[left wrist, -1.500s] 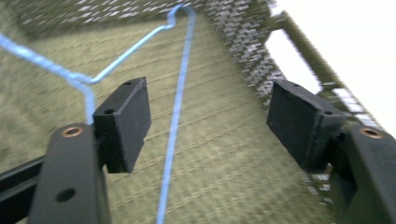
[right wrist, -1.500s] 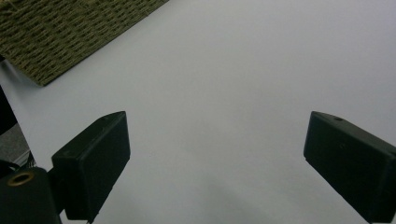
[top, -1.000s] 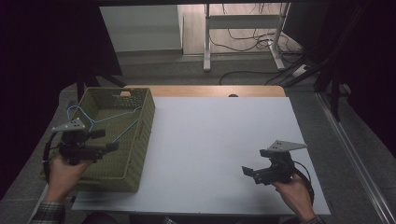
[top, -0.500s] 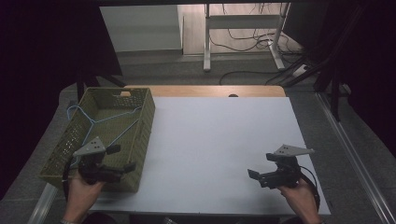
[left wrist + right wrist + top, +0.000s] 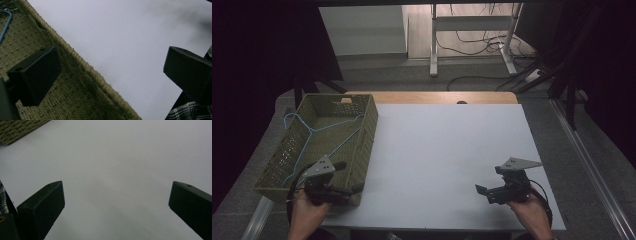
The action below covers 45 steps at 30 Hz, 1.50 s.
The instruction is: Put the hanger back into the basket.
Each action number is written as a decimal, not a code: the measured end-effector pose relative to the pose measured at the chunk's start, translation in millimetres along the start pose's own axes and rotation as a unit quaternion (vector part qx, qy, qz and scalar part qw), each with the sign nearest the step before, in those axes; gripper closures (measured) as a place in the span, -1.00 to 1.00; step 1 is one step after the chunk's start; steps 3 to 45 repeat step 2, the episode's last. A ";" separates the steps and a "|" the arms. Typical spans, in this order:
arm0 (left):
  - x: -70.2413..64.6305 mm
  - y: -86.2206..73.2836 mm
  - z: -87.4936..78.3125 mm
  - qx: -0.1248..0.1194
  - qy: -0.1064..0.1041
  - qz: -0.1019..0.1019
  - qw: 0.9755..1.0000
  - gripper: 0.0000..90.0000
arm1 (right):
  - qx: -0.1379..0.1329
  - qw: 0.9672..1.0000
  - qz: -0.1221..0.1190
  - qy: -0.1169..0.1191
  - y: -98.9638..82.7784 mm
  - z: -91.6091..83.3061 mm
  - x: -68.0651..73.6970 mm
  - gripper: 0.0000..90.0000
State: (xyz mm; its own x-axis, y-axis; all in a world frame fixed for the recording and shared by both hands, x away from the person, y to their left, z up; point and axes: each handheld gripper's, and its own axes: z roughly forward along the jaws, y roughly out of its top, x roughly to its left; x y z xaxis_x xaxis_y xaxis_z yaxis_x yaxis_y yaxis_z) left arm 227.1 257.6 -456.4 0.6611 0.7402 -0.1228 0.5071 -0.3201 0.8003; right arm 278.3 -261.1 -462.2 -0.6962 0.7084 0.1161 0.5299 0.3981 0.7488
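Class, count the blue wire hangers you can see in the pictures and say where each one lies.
1. A single blue wire hanger lies inside the green woven basket at the table's left edge; others beneath it cannot be ruled out.

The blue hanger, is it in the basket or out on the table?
In the basket: the blue hanger lies inside the woven basket, its hook by the left wall.

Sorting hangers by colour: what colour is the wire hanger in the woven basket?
Light blue wire hanger; clearest in the high view.

One woven basket (image 5: 367,130), one blue hanger (image 5: 312,131), two grippers, one table (image 5: 452,150)
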 end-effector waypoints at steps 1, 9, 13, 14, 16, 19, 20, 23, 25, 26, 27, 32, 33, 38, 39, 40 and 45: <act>0.1 0.1 0.2 -0.001 0.001 0.001 1.000 -0.98 | -0.001 1.000 0.000 0.000 -0.1 0.1 -0.3 -1.00; 0.2 0.4 0.2 -0.002 0.002 0.003 1.000 -0.98 | -0.001 1.000 0.000 0.000 -0.5 0.1 -1.5 -1.00; 0.2 0.4 0.2 -0.002 0.002 0.003 1.000 -0.98 | -0.001 1.000 0.000 0.000 -0.5 0.1 -1.5 -1.00; 0.2 0.4 0.2 -0.002 0.002 0.003 1.000 -0.98 | -0.001 1.000 0.000 0.000 -0.5 0.1 -1.5 -1.00; 0.2 0.4 0.2 -0.002 0.002 0.003 1.000 -0.98 | -0.001 1.000 0.000 0.000 -0.5 0.1 -1.5 -1.00; 0.2 0.4 0.2 -0.002 0.002 0.003 1.000 -0.98 | -0.001 1.000 0.000 0.000 -0.5 0.1 -1.5 -1.00; 0.2 0.4 0.2 -0.002 0.002 0.003 1.000 -0.98 | -0.001 1.000 0.000 0.000 -0.5 0.1 -1.5 -1.00; 0.2 0.4 0.2 -0.002 0.002 0.003 1.000 -0.98 | -0.001 1.000 0.000 0.000 -0.5 0.1 -1.5 -1.00; 0.2 0.4 0.2 -0.002 0.002 0.003 1.000 -0.98 | -0.001 1.000 0.000 0.000 -0.5 0.1 -1.5 -1.00; 0.2 0.4 0.2 -0.002 0.002 0.003 1.000 -0.98 | -0.001 1.000 0.000 0.000 -0.5 0.1 -1.5 -1.00; 0.2 0.4 0.2 -0.002 0.002 0.003 1.000 -0.98 | -0.001 1.000 0.000 0.000 -0.5 0.1 -1.5 -1.00; 0.2 0.4 0.2 -0.002 0.002 0.003 1.000 -0.98 | -0.001 1.000 0.000 0.000 -0.5 0.1 -1.5 -1.00; 0.2 0.4 0.2 -0.002 0.002 0.003 1.000 -0.98 | -0.001 1.000 0.000 0.000 -0.5 0.1 -1.5 -1.00; 0.2 0.4 0.2 -0.002 0.002 0.003 1.000 -0.98 | -0.001 1.000 0.000 0.000 -0.5 0.1 -1.5 -1.00; 0.2 0.4 0.2 -0.002 0.002 0.003 1.000 -0.98 | -0.001 1.000 0.000 0.000 -0.5 0.1 -1.5 -1.00; 0.2 0.4 0.2 -0.002 0.002 0.003 1.000 -0.98 | -0.001 1.000 0.000 0.000 -0.5 0.1 -1.5 -1.00; 0.2 0.4 0.2 -0.002 0.002 0.003 1.000 -0.98 | -0.001 1.000 0.000 0.000 -0.5 0.1 -1.5 -1.00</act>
